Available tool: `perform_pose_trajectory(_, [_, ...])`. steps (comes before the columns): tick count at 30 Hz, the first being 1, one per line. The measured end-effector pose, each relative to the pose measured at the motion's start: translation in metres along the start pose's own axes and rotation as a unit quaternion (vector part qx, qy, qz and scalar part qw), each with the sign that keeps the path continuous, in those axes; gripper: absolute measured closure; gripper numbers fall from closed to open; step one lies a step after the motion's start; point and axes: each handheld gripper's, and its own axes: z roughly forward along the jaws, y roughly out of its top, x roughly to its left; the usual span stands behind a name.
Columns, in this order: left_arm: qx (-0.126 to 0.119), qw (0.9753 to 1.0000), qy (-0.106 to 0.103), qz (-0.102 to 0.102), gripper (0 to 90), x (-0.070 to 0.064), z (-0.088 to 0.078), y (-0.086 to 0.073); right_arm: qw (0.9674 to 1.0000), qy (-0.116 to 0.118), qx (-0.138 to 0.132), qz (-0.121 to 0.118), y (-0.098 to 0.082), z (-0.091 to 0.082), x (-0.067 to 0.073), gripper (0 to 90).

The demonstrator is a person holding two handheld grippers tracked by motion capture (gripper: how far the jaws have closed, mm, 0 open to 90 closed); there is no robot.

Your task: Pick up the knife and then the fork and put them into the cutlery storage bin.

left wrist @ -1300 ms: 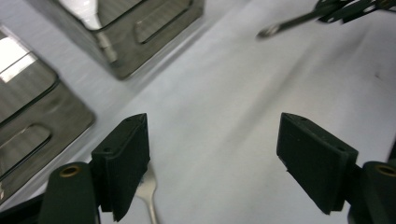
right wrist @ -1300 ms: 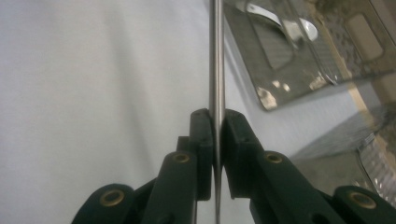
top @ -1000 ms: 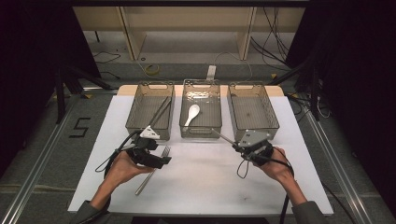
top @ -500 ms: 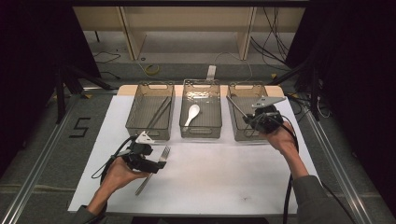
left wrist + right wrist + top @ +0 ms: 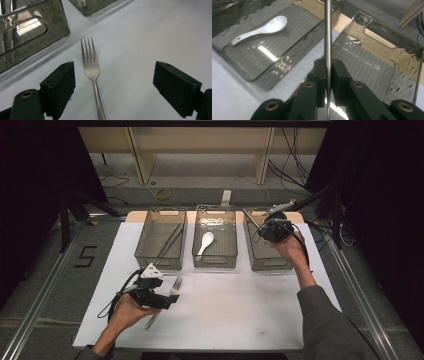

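three clear, smoky rectangular plastic bins point(image 5: 214, 242) stand in a row at the far side of the white worktop point(image 5: 240, 305). one white ceramic spoon point(image 5: 204, 243) lies in the middle bin. one silver metal fork point(image 5: 92, 71) lies flat between the wide-open jaws of the left gripper point(image 5: 122, 87). over the right bin, the right gripper point(image 5: 328, 75) pinches one thin metal rod point(image 5: 327, 37).
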Motion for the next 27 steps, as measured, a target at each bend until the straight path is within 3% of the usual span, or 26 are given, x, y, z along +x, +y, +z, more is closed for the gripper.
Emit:
perform_pose_trajectory(4, [-0.040, 0.9991, -0.008, -0.010, 17.2, 0.000, -0.009, -0.001, 0.9998, -0.011, 0.011, 0.009, 0.002, 0.008, -0.009, 83.5])
perform_pose_trajectory(13, [-0.075, 0.9971, -0.002, -0.006, 16.2, 0.000, -0.013, -0.001, 0.9989, -0.026, 0.024, 0.030, 0.009, 0.018, -0.027, 83.5])
perform_pose_trajectory(14, [-0.075, 0.9971, -0.003, -0.005, 16.1, 0.000, -0.013, -0.001, 0.9987, -0.029, 0.026, 0.032, 0.011, 0.019, -0.029, 83.5])
perform_pose_trajectory(17, [-0.059, 0.9975, -0.022, -0.032, 15.5, 0.004, -0.010, -0.002, 0.9982, -0.032, 0.029, 0.041, 0.012, 0.024, -0.035, 83.5])
perform_pose_trajectory(20, [-0.051, 0.9985, 0.000, -0.020, 15.5, 0.003, -0.009, -0.002, 0.9975, -0.034, 0.039, 0.048, 0.011, 0.031, -0.037, 83.5])
perform_pose_trajectory(27, [-0.045, 0.9987, 0.008, -0.022, 15.5, 0.003, -0.007, -0.002, 0.9966, -0.037, 0.054, 0.050, 0.013, 0.042, -0.040, 83.3])
